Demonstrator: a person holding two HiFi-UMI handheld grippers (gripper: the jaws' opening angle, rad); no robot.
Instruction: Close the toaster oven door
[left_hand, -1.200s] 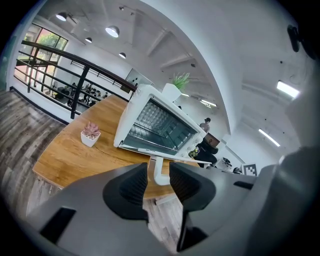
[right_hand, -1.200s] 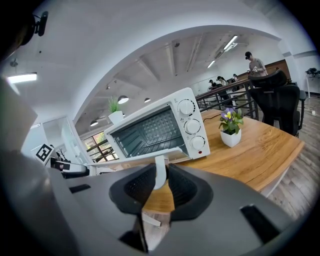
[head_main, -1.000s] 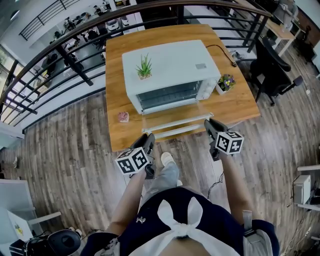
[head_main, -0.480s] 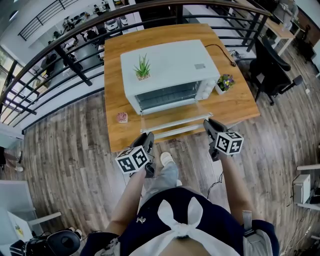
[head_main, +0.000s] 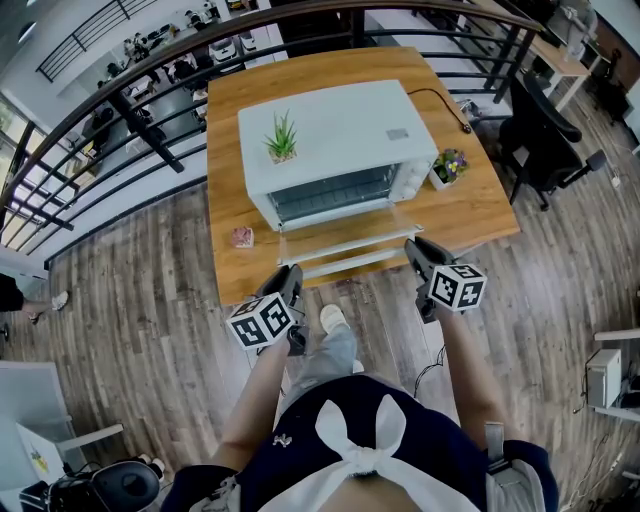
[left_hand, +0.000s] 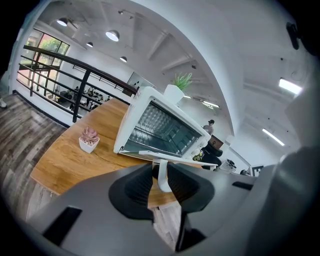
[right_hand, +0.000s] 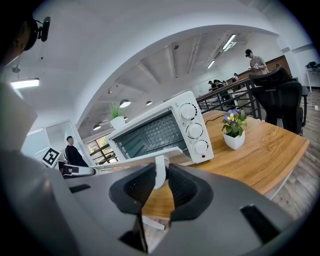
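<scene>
We have the left gripper (head_main: 293, 274) on the left post of the white bar handle (head_main: 350, 262). Its fingers (left_hand: 136, 186) have just been closing and now pinch that post, pads on both sides. The right gripper (head_main: 413, 247) has its fingers (right_hand: 186, 189) closed on the handle's right post in the same way. The handle runs across between the two sets of fingers. The clear glass door (head_main: 350, 232) is down and roughly flat just beyond the fingers, hinged at the front of the white toaster oven (head_main: 340, 125), which sits further out on the wooden counter (head_main: 470, 210). The oven cavity is open, and we can see the wire rack from both gripper views. A spiky green plant in a white pot (head_main: 283, 140) stands on the oven roof, beyond the left fingers. A purple-flowered plant in a white pot (head_main: 450, 165) stands beyond and right of the right fingers, beside the oven's knob panel. A small pink succulent in a white pot (head_main: 243, 236) stands on the counter, left of and just beyond the left fingers.
</scene>
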